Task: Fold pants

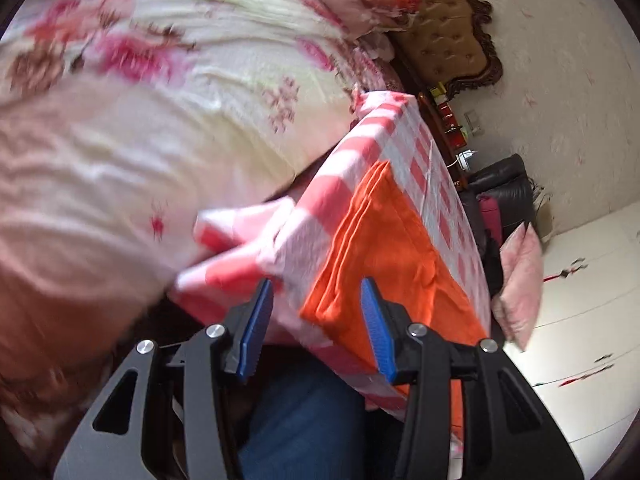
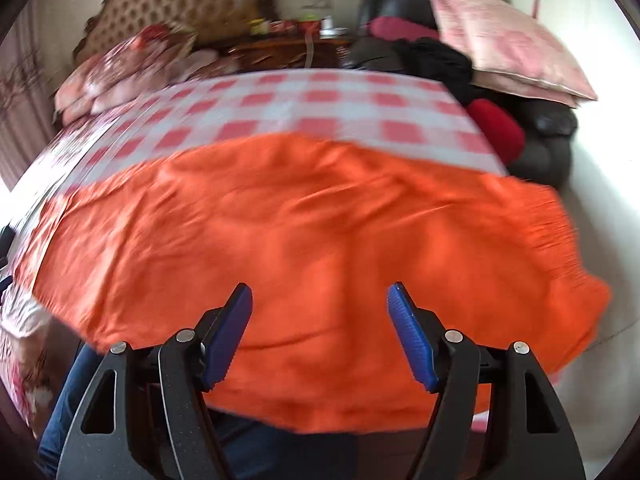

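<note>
Orange pants [image 2: 304, 240] lie folded in layers on a table with a red-and-white checked cloth [image 2: 320, 100]. In the left wrist view the pants [image 1: 384, 248] show stacked folded edges along their left side. My left gripper [image 1: 318, 292] is open and empty, above the pants' near corner and the cloth's edge. My right gripper [image 2: 320, 296] is open and empty, just above the pants' near edge, which hangs over the table's front. Both views are motion-blurred.
A bed with a floral cover [image 1: 140, 120] lies left of the table. A tufted headboard [image 2: 188, 4], a dark nightstand with small items [image 2: 296, 40], a black chair piled with clothes and a pink pillow [image 2: 508, 40] stand behind. My jeans-clad legs [image 1: 300, 420] are below.
</note>
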`<state>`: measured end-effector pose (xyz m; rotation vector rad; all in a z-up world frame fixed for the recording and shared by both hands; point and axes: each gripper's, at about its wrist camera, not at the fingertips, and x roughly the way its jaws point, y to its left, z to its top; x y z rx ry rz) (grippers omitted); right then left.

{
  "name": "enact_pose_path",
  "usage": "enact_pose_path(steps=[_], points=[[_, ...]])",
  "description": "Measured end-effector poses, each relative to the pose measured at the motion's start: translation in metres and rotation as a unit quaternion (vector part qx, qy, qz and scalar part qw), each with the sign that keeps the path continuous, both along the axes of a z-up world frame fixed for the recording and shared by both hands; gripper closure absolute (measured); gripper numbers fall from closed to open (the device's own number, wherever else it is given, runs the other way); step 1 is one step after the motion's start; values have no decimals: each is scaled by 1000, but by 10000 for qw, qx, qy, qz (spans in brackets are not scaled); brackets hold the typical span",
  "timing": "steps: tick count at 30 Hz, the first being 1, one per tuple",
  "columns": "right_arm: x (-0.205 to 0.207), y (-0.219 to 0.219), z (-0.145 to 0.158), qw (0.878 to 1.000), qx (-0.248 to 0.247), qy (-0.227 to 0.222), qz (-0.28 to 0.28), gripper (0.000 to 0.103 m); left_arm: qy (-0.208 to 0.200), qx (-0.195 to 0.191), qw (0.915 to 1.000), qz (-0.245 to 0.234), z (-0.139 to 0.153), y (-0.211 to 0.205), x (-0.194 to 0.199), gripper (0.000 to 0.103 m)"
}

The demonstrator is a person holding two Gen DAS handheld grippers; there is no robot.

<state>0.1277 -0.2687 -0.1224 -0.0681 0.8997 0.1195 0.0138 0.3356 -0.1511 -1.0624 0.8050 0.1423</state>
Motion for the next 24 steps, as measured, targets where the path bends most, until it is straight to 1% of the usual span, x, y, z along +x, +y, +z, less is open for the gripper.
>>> enact_pose_path(steps=[3,5,6,8,9,10,11,12,13,14,15,18,19,21,24], points=[[-8,34,-8,9998,-21,29,214,36,-199,-628,9978,-26,-14,-3,-7,58],[-12,49,-10,9995,-20,52,301,35,-178,-821,9965,-57,-22,-7,-3,58],[-12,55,-12,9994,-43,100,316,35,-234,-968,9950,-83,-27,-9,0,58],[-14,62,-17,9991,-138,165,357,35,-331,-1088,9934,-150,-31,-13,8,58],[-14,66,-21,9988,-194,220,389,35,-325,-1017,9941,-172,-31,-15,12,61],[-15,67,-24,9986,-233,278,396,35,-248,-905,9954,-179,-29,-18,16,71],[-14,67,-28,9982,-280,353,399,35,-146,-760,9968,-186,-27,-19,18,78],[-14,68,-32,9979,-325,410,392,34,-12,-506,9985,-227,-24,-23,19,82],[-15,68,-33,9981,-314,395,361,32,69,-319,9991,-252,-21,-25,18,87],[-15,67,-34,9982,-315,393,328,31,63,-274,9993,-254,-18,-25,17,91],[-15,68,-34,9982,-323,406,316,31,14,-222,9994,-264,-13,-27,16,91],[-14,73,-28,9980,-441,351,292,31,-131,254,9988,-409,8,-34,19,92],[-14,78,-23,9981,-415,280,359,31,-184,291,9985,-421,12,-35,21,92],[-10,90,-14,9980,-339,233,471,31,-226,243,9987,-382,15,-33,21,93],[12,124,0,9971,-190,282,674,31,-245,56,9991,-328,9,-30,18,93]])
